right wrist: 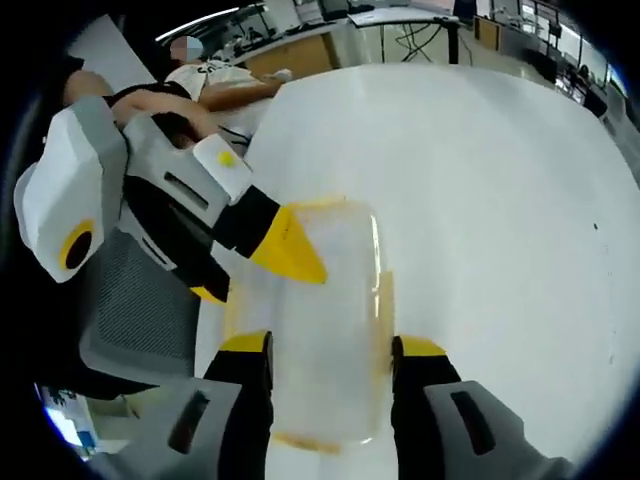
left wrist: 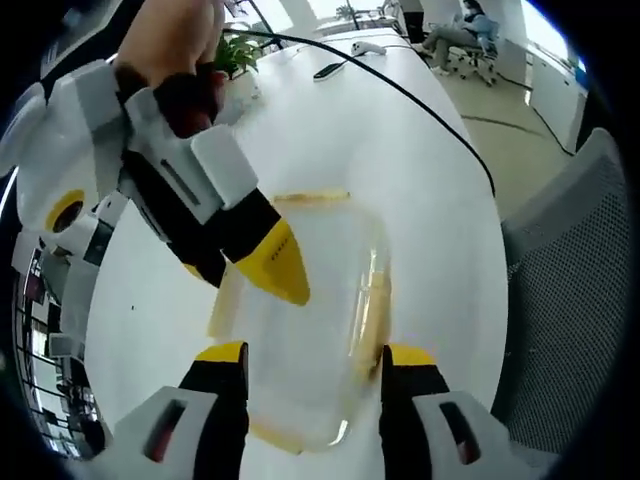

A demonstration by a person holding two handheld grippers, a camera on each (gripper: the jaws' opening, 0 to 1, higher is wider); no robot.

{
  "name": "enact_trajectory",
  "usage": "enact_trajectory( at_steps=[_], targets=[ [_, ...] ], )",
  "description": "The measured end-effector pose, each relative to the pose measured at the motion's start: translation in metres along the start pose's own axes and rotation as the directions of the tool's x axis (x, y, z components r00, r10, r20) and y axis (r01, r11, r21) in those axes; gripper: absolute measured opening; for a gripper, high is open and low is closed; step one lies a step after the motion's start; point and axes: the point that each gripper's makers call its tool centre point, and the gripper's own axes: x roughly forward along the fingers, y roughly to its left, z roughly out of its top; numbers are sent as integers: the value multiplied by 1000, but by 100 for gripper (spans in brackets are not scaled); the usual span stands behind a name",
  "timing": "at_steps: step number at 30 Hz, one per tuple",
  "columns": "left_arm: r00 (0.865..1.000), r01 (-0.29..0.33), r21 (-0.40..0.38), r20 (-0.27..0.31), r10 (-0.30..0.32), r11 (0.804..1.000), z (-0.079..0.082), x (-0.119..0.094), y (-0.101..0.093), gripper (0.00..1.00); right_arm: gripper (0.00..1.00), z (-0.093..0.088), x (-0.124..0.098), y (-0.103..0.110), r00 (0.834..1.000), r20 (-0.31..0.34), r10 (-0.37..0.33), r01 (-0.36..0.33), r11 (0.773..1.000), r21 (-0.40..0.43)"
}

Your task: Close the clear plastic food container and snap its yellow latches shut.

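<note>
The white table [left wrist: 420,170] carries the clear plastic food container [left wrist: 310,320] near its edge by the mesh chair [left wrist: 570,300]. The left gripper [left wrist: 312,365] and right gripper [right wrist: 325,360] are held with jaws apart, straddling it from opposite ends. An off-centre push could slide the container or leave a yellow latch [left wrist: 378,295] unsnapped. Latch positions are hard to judge through the clear plastic.

The clear container [left wrist: 310,320] was faint against the white table [left wrist: 420,170]; its near edge was hidden behind the left gripper [left wrist: 315,365]. Whether its yellow latches [right wrist: 383,300] were snapped could not be told.
</note>
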Motion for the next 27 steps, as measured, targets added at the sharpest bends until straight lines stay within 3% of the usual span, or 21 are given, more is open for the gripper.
enact_trajectory(
  at_steps=[8, 21, 27],
  targets=[
    [999, 5, 17, -33, -5, 1000, -3, 2, 1, 44, 37, -1, 1, 1, 997, -76, 18, -19, 1000, -10],
    [999, -12, 8, -36, 12, 1000, 2, 4, -1, 44, 38, 0, 1, 0, 997, -69, 27, -27, 1000, 9],
    [1000, -28, -25, -2, 28, 999, 3, 3, 0, 45, 39, 0, 1, 0, 997, -73, 25, -23, 1000, 18]
  ],
)
